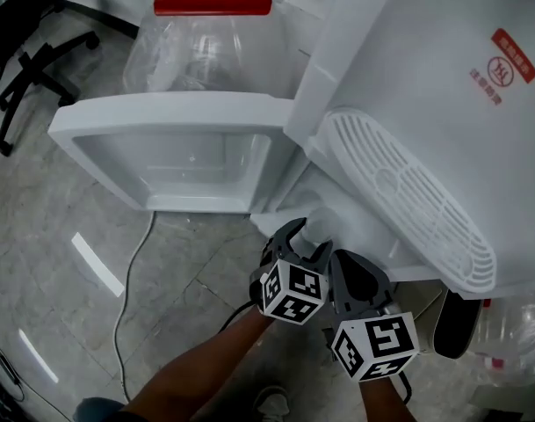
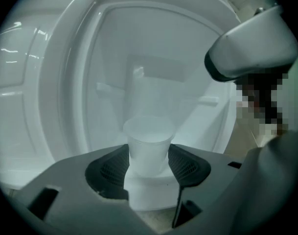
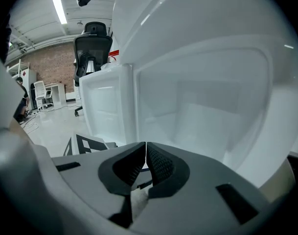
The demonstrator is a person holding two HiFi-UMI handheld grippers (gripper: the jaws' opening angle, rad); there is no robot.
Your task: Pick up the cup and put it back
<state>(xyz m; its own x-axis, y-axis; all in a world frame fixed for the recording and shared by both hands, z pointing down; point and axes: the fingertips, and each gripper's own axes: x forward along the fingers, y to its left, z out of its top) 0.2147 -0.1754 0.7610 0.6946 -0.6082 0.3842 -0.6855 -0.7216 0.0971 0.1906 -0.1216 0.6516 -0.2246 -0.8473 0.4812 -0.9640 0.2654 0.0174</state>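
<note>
A small white plastic cup [image 2: 148, 148] stands upright between the dark ribbed pads [image 2: 109, 168] of my left gripper [image 2: 149, 156], which press on both of its sides. It is at the mouth of the white compartment [image 2: 163, 77] of a dispenser. In the head view my left gripper [image 1: 307, 236] reaches into the gap below the dispenser body, and the cup is hidden there. Just to its right, my right gripper [image 1: 359, 280] is shut. Its tips meet with nothing between them in the right gripper view [image 3: 146, 153].
The white dispenser [image 1: 443, 86] with a round vent grille [image 1: 408, 200] leans over the grippers. Its door [image 1: 170, 148] hangs open to the left. A clear water jug [image 1: 210, 51] with a red cap stands behind it. An office chair [image 1: 30, 60] and a floor cable [image 1: 131, 271] are at the left.
</note>
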